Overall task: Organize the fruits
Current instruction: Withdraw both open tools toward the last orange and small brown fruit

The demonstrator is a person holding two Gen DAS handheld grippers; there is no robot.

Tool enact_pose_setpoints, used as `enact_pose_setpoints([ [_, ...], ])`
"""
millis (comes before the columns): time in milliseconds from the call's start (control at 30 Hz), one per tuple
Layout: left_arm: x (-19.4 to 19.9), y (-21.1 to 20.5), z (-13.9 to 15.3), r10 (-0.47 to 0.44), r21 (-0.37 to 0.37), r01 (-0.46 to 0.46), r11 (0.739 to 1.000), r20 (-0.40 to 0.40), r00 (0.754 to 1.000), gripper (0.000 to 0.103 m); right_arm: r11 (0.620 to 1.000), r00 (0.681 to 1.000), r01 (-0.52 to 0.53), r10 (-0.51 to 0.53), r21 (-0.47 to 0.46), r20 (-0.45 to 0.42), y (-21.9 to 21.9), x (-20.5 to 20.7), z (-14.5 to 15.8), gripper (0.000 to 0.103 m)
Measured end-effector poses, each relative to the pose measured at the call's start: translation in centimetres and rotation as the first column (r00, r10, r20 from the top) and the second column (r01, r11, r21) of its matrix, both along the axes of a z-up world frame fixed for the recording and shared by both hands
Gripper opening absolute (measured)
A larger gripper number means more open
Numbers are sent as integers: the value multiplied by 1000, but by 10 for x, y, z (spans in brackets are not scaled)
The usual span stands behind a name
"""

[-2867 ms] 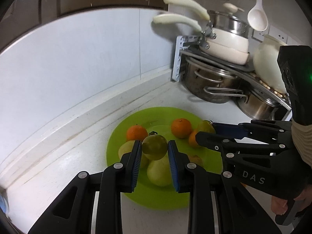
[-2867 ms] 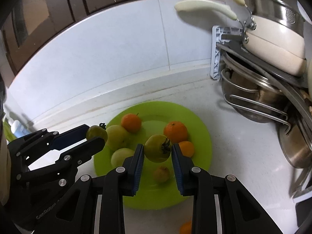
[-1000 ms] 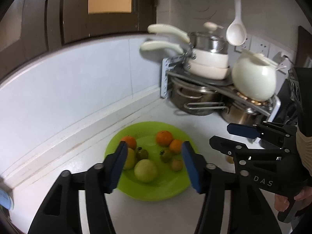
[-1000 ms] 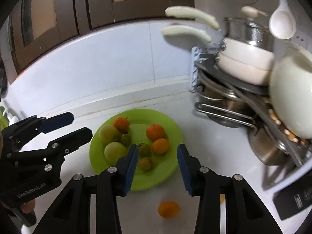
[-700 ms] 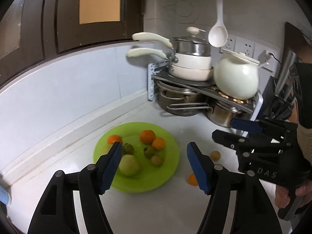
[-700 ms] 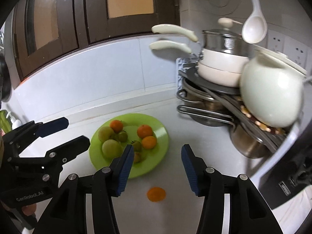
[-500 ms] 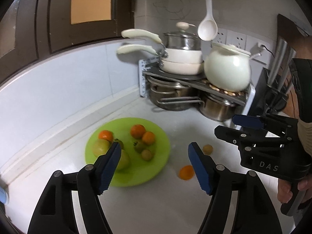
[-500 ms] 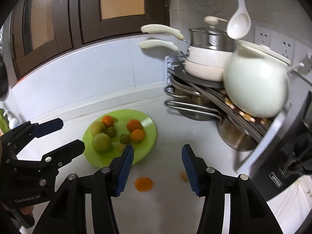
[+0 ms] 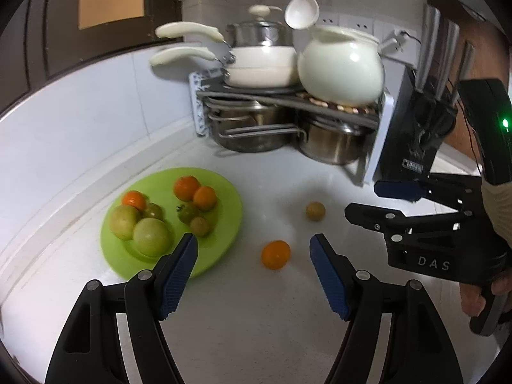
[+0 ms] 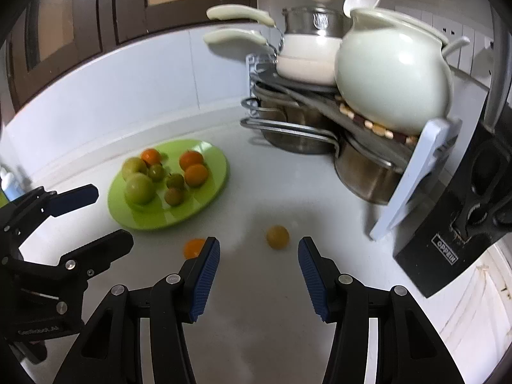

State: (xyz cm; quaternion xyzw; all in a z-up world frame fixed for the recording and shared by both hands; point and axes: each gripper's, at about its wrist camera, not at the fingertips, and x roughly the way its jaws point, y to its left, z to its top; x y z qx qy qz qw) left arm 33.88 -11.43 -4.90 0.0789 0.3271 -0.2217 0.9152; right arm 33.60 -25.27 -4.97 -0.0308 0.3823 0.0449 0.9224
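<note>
While both claws hang empty over the worktop (image 9: 256,320), you've got two loose fruits to bag.

Your left claw (image 9: 252,256) has just been opening, nothing between its jaws, and the orange fruit (image 9: 276,254) sits just ahead of it; your right claw (image 10: 258,257) is spread too, lined up on the small yellowish fruit (image 10: 277,237). Both look light, round and smooth, so I'd guess they'll roll or squirt out — pinch across the widest middle, gently, since they'd probably bruise. Farther back, the green plate (image 9: 230,204) holds the rest of the fruit.
</note>
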Motion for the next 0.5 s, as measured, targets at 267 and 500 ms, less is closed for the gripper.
enact_pose_setpoints([
  [267, 17, -14, -29, -40, 8, 41, 999, -96, 995, 67, 1000, 999, -12, 12, -6, -52, -6, 13, -21, 52],
  [500, 33, -26, -47, -57, 25, 62, 998, -151, 987, 60, 1000, 995, -16, 17, 7, -95, -10, 31, -37, 52],
])
